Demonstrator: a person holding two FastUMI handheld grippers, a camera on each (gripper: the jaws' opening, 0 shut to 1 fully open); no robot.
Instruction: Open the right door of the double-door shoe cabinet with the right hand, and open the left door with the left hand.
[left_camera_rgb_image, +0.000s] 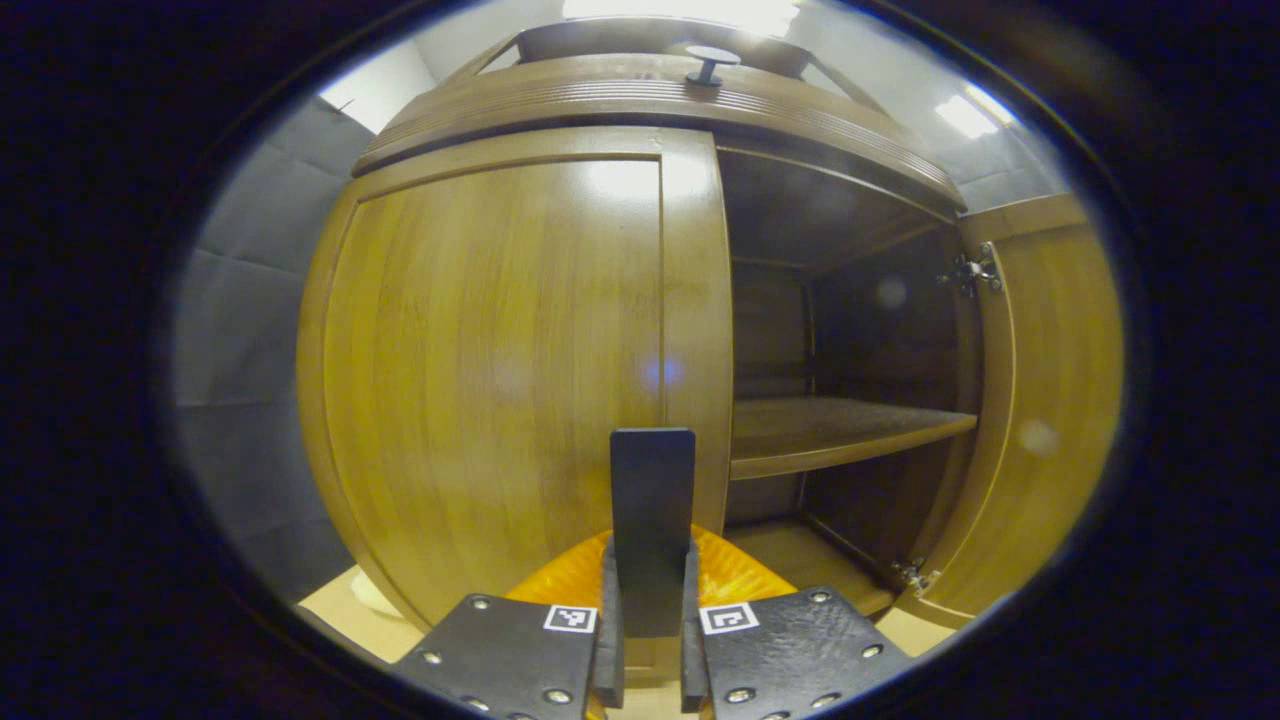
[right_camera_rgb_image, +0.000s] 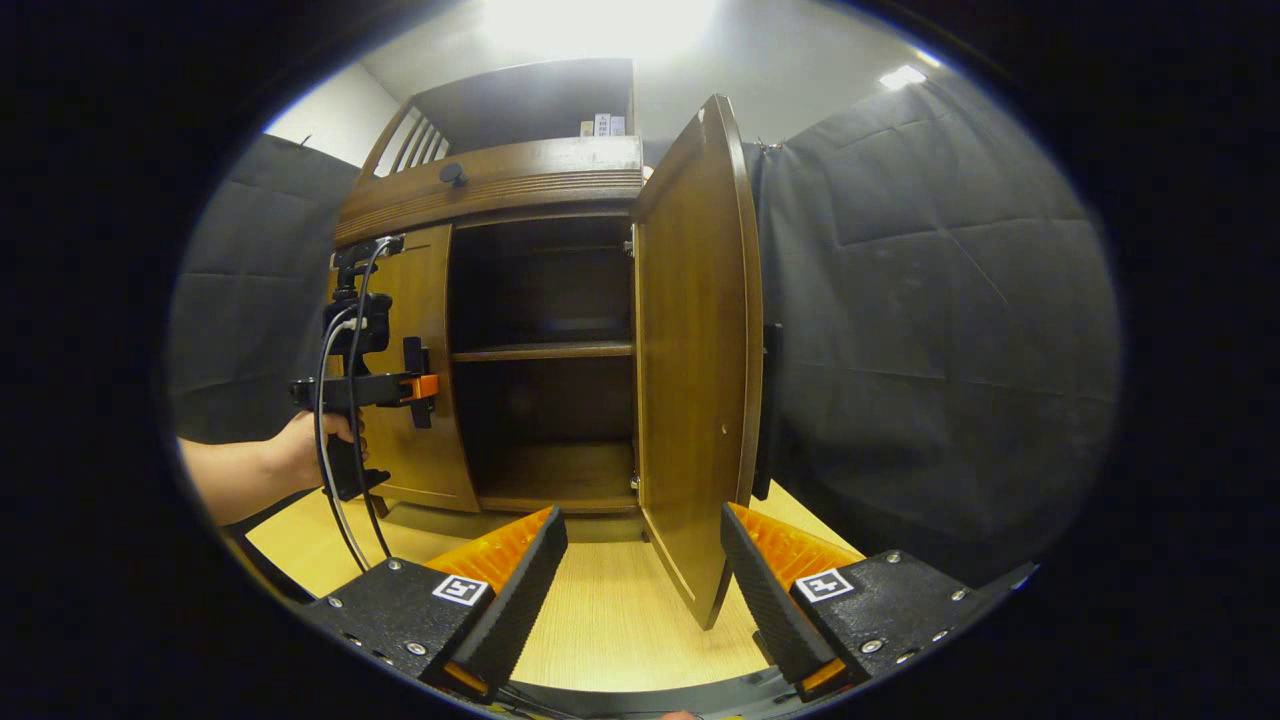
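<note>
The wooden shoe cabinet fills the left gripper view. Its left door is closed flat. A black upright handle sits at that door's inner edge, and my left gripper is shut on it, one finger pressing each side. The right door stands swung open. In the right gripper view that open right door is seen nearly edge-on, with its black handle on the far face. My right gripper is open, off the door. A hand holds the left gripper at the left door.
Inside the cabinet are a middle shelf and a bottom board, both bare. A small black knob sits on the top ledge. The cabinet stands on a pale wooden floor. Black padded wall lies right of the open door.
</note>
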